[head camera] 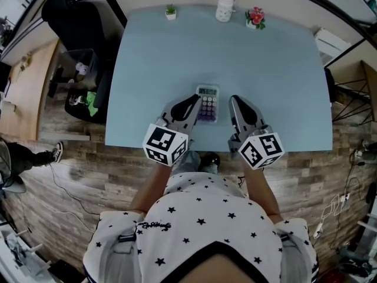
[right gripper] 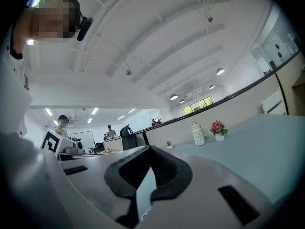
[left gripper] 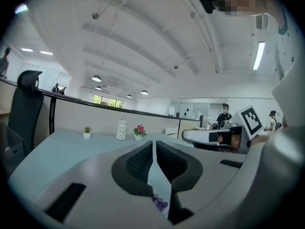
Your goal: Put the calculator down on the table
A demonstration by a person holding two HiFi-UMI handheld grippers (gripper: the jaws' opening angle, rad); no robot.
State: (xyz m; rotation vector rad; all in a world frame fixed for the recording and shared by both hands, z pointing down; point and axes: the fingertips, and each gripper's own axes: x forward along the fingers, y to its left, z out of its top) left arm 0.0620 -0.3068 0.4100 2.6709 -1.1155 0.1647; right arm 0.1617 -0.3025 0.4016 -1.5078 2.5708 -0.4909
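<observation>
Two grippers: side by side over the near edge of the table (head camera: 259, 69), both pointing away from the person, with the marker cubes toward the body.
Left gripper (head camera: 194, 101): angled inward to the right, and its tip overlaps the calculator's left edge in the head view. I cannot tell whether it touches.
Left jaws: together. The pads meet in the left gripper view with nothing clamped, and purple keys show below them.
Right gripper (head camera: 234, 101): angled slightly to the left, just beside the calculator's right side and apart from it.
Right jaws: together, holding nothing. Only pale tabletop shows under the pads in the right gripper view.
Forearms: bare, reaching forward from the star-print shirt, one behind each cube.
Calculator (head camera: 207, 104): flat on the table near its front edge, between the two tips, display end away from the person.
Far edge: a small green plant (head camera: 171, 12), a white jar (head camera: 225, 7) and a red flower pot (head camera: 255, 17) in a row.
</observation>
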